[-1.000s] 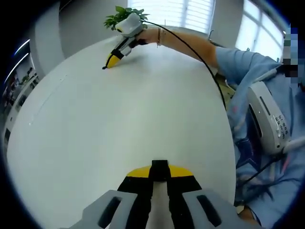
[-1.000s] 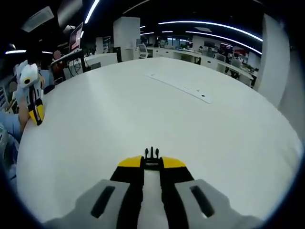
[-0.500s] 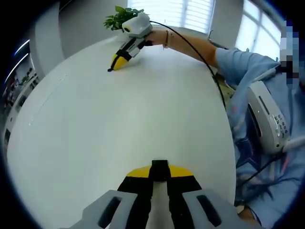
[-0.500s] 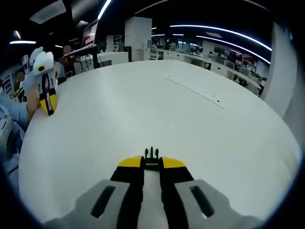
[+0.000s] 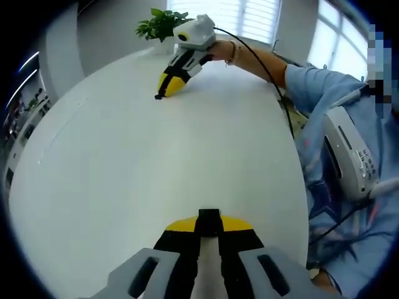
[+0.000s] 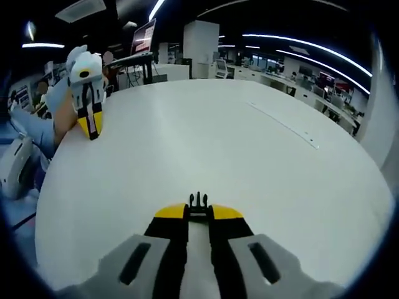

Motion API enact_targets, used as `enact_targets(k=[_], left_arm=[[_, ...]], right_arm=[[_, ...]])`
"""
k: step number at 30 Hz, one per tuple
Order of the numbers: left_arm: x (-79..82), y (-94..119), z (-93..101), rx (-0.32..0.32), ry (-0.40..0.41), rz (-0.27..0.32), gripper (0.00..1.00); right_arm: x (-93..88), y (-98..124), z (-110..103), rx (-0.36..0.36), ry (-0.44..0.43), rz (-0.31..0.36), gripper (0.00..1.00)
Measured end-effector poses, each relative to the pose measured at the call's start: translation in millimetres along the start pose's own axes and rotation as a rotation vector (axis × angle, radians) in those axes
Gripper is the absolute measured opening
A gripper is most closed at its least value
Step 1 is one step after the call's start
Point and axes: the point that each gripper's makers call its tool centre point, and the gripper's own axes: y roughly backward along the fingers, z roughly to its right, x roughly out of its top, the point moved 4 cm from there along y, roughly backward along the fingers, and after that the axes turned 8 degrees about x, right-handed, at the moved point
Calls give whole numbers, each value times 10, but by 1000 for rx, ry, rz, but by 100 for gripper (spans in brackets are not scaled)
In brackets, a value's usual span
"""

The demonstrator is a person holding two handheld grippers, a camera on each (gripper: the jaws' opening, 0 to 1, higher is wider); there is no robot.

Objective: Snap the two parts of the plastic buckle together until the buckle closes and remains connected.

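On the white round table (image 5: 143, 162), my left gripper (image 5: 209, 228) is shut on the black socket half of the buckle (image 5: 209, 215), which sticks out past its yellow tips. My right gripper (image 6: 198, 217) is shut on the black pronged half (image 6: 198, 200), prongs pointing forward. In the left gripper view the right gripper (image 5: 176, 80) is far across the table, low over it, with the small black pronged half (image 5: 160, 96) at its tip. The right gripper view has the left gripper (image 6: 89, 115) at upper left, held in a hand. The two halves are far apart.
A person in a blue shirt (image 5: 324, 124) stands at the table's right edge, with a white device (image 5: 349, 156) on the chest. A potted plant (image 5: 159, 23) stands at the far edge. A long thin strip (image 6: 283, 123) lies flush in the tabletop. Office desks lie beyond.
The right gripper has moved along the far side of the table, rightward and nearer in the left gripper view. Its own view has swung, so the left gripper appears larger and closer to the middle.
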Motion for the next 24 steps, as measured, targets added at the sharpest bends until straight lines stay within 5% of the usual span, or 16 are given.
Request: enact_targets(k=[24], left_arm=[[14,8,-22,-8,-36,1,10]], right_arm=[[180,-243,-993,222,161,39,12]])
